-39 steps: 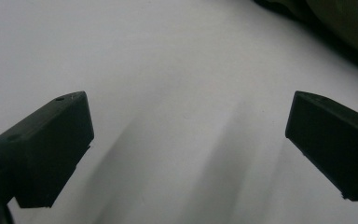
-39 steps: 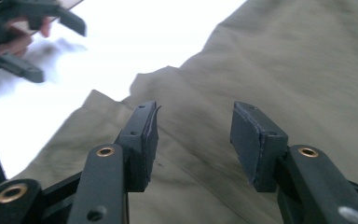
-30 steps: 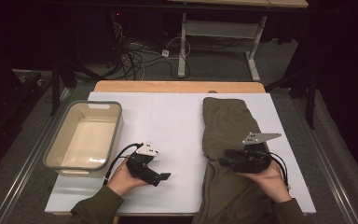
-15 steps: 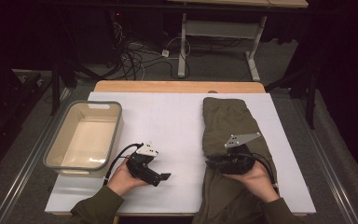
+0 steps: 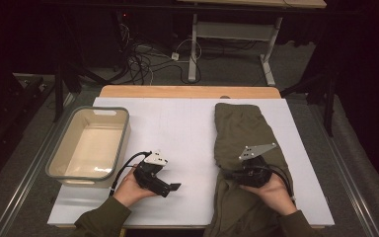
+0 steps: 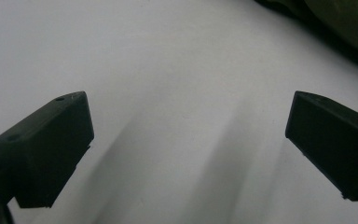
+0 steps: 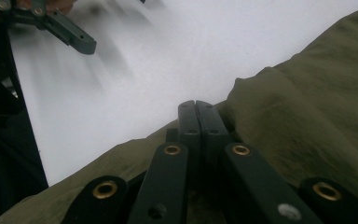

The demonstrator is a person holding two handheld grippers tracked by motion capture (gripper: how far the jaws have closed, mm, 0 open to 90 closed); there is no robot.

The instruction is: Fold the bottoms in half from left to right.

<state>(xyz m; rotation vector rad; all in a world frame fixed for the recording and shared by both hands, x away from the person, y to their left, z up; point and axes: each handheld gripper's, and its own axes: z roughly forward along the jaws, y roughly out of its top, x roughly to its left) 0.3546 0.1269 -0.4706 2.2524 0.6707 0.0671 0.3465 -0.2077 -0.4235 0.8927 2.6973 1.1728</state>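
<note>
Right gripper [image 7: 196, 109]: jaws just closed, pinched at the left edge of the olive garment [image 5: 242, 128] | garment laid on the counter's [image 5: 177, 128] right half | left gripper [image 6: 186, 140]: jaws held wide apart over bare counter.

Empty grey bin [image 5: 90, 148]; white tabletop [image 5: 177, 133]

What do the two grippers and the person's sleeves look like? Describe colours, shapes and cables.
Both are black. The left gripper has two blocky black jaws, a pale three-cornered plate on top and a black cable looping behind. The right gripper carries a grey three-cornered plate, brass-coloured rivets on its links and a black cable. The sleeves are olive green.
</note>
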